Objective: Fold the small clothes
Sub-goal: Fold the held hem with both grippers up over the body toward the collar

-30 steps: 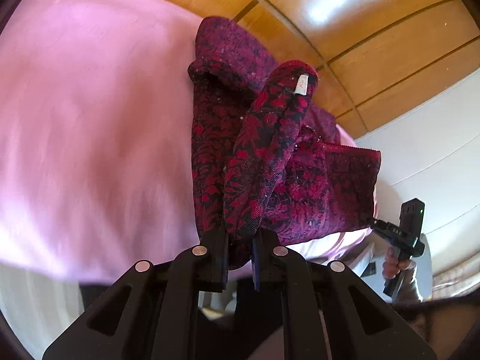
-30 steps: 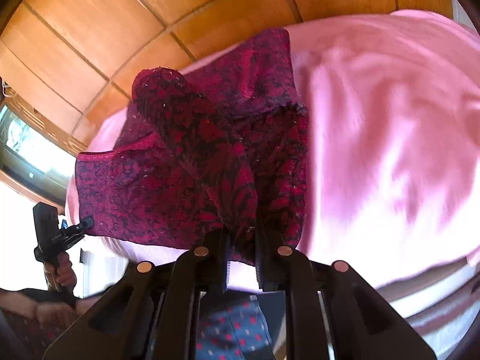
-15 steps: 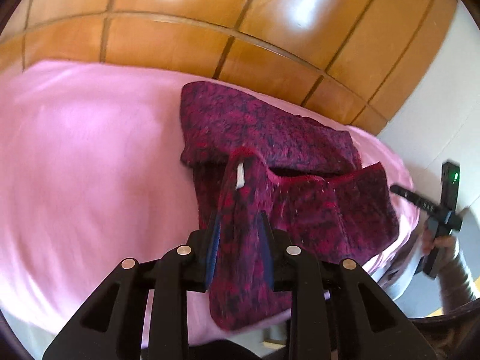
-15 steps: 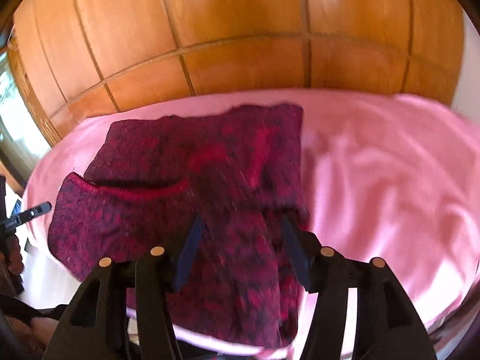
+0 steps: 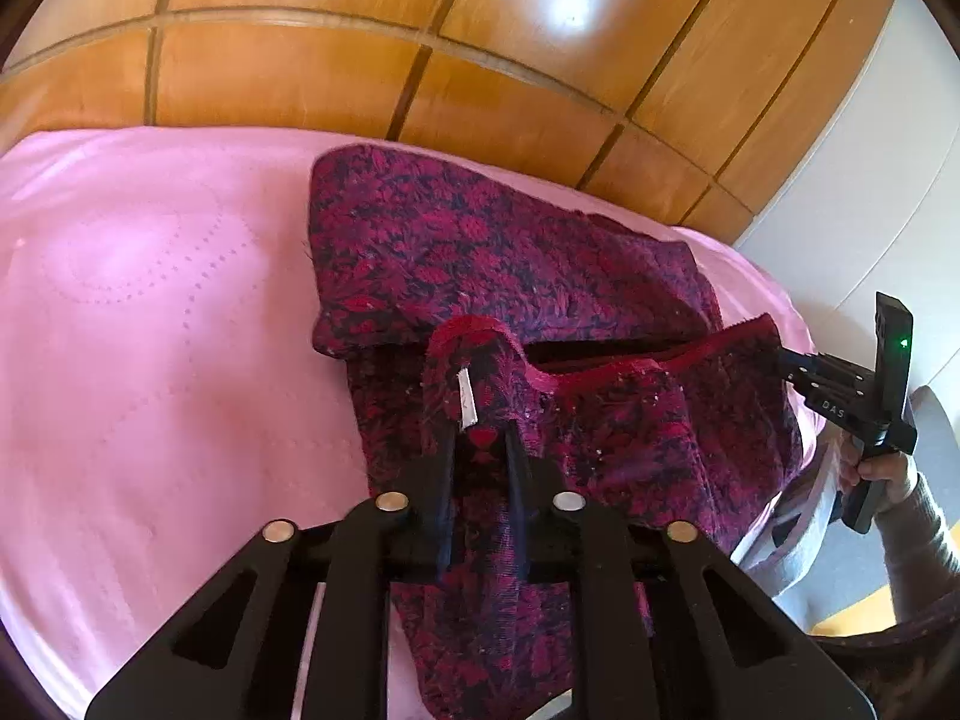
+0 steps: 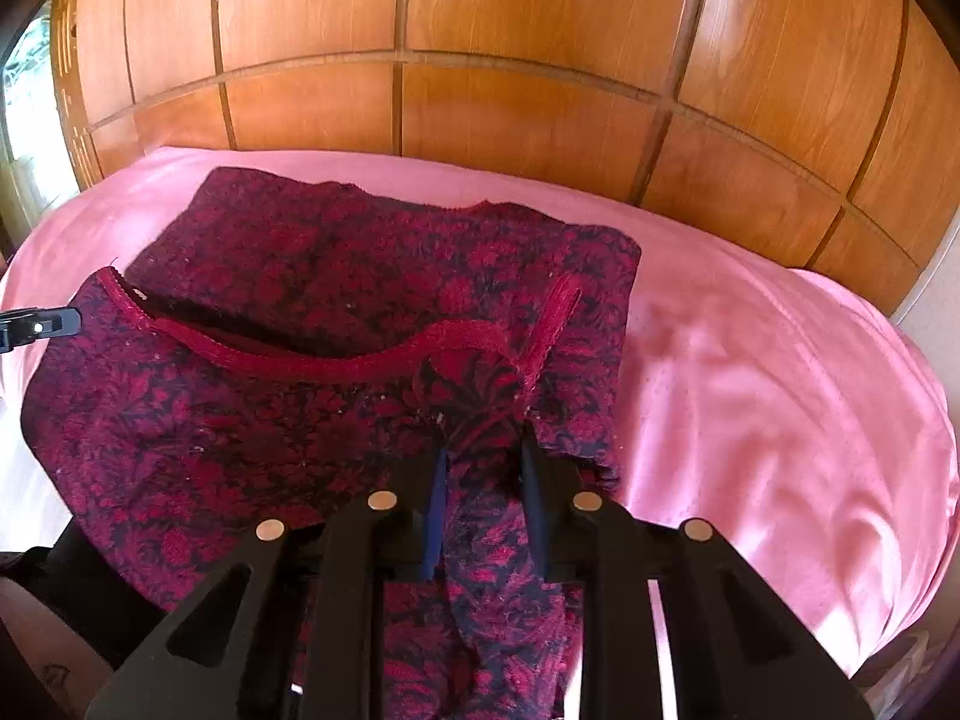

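A dark red flowered knit garment lies partly folded on the pink bed cover; it also shows in the right wrist view. My left gripper is open, its jaws either side of a fold with a white label. My right gripper is open over the garment's near right part, with cloth lying loose between the jaws. The red hem runs across the middle. The right gripper also appears at the right edge of the left wrist view.
A wooden panelled headboard stands behind the bed. A white wall is at the right. A window is at the far left. The pink cover spreads wide to the right of the garment.
Both grippers were shut on the lifted garment; they lowered it onto the bed and opened. The garment now lies flatter, folded over itself.
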Demonstrator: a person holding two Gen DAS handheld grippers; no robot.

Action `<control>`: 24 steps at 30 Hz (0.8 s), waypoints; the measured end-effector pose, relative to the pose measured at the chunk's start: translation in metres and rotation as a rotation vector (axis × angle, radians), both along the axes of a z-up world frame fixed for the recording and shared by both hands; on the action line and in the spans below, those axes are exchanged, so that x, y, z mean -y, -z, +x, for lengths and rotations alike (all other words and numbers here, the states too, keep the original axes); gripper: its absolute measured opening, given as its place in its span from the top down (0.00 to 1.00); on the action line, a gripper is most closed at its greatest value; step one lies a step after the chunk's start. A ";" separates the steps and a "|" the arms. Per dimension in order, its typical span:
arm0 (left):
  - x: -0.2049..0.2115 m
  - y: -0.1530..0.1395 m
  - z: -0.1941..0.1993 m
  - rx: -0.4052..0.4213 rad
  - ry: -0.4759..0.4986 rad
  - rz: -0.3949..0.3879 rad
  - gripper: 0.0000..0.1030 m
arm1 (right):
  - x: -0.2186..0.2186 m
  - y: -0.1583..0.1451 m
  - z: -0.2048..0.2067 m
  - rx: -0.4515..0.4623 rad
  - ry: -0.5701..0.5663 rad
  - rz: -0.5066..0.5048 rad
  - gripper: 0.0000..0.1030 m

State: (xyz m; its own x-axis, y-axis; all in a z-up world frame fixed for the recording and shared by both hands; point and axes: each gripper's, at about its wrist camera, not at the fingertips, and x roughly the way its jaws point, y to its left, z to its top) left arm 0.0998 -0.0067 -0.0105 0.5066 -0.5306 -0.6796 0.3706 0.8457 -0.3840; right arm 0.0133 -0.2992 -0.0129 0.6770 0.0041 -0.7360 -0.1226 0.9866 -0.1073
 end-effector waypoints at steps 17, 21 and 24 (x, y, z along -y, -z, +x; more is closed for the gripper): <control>-0.010 -0.055 0.069 0.111 -0.125 -0.054 0.89 | 0.038 -0.061 0.074 0.097 0.106 0.252 0.84; 0.000 -0.068 0.060 0.178 -0.035 -0.023 0.89 | 0.031 -0.061 0.083 0.079 0.079 0.214 0.84; -0.009 -0.063 0.032 0.176 0.013 -0.014 0.89 | 0.037 -0.050 0.060 0.038 0.059 0.191 0.84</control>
